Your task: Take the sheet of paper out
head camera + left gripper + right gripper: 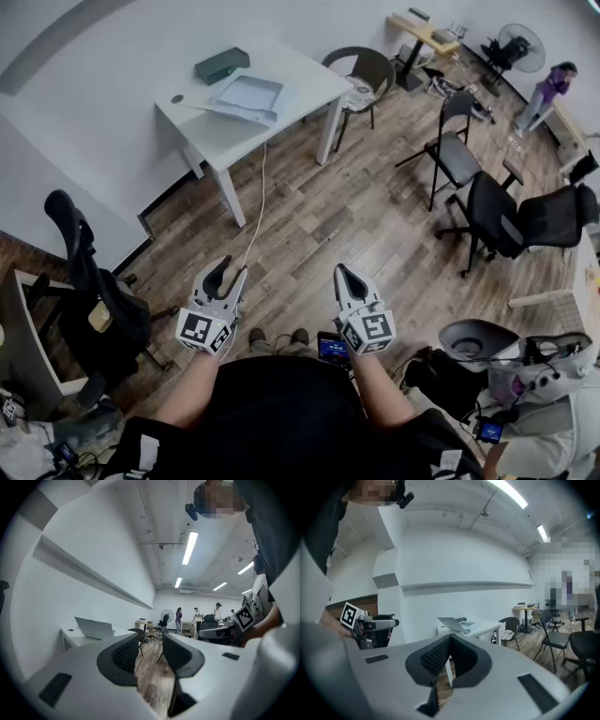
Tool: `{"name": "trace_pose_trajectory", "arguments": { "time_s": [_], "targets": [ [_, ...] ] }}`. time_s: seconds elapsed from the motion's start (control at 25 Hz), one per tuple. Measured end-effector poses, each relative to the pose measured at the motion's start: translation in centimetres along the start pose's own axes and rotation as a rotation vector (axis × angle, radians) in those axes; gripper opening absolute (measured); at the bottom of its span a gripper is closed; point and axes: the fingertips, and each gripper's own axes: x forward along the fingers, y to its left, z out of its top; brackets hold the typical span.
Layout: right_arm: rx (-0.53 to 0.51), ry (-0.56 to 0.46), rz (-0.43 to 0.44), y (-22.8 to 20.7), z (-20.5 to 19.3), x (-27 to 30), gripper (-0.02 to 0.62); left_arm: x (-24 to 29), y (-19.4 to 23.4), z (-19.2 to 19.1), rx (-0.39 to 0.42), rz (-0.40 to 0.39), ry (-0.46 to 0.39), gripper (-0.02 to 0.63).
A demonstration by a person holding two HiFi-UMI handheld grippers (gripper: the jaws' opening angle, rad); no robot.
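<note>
While both grippers hang close in front of the person, well short of the white surface (300,80), the step in hand is the approach, so nothing needs gripping yet. The left gripper (228,277) has its fingers spread wide with only floor showing between them. The right gripper (343,276) has its fingers closed tip to tip on nothing, and it should open before reaching in. Ahead, the wood floor is bare, but a thin cable (262,187) drops from the surface's front edge, so coming in to its right looks safer. A black office chair (80,272) stands near on the left, and a folding chair (455,141) is well apart on the right. On the surface lies an open pale folder (246,97). The sheet of paper is probably inside it, though the view is too small to tell. Avoid the dark green box (222,65) behind, and slide the sheet out level, clear of the folder's raised flap.
</note>
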Motion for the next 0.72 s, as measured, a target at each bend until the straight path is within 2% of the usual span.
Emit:
{"name": "trace_pose_trajectory", "arguments": {
  "time_s": [0.12,0.44,0.72],
  "targets": [
    [-0.017,-0.061,-0.002,0.8,1.6,0.9,0.011,-0.6,0.1,1.0,0.035,-0.026,-0.03,0.141],
    [-0.007,-0.132,-0.02,2.1,2.7,0.8,0.012,-2.6,2.4,1.0,0.019,-0.009,-0.045,0.141],
    [-0.017,-0.141,-0.033,1.7,3.1,-0.3,0.012,-2.2,2.6,1.1,0.021,0.0,-0.045,0.141]
  ]
}}
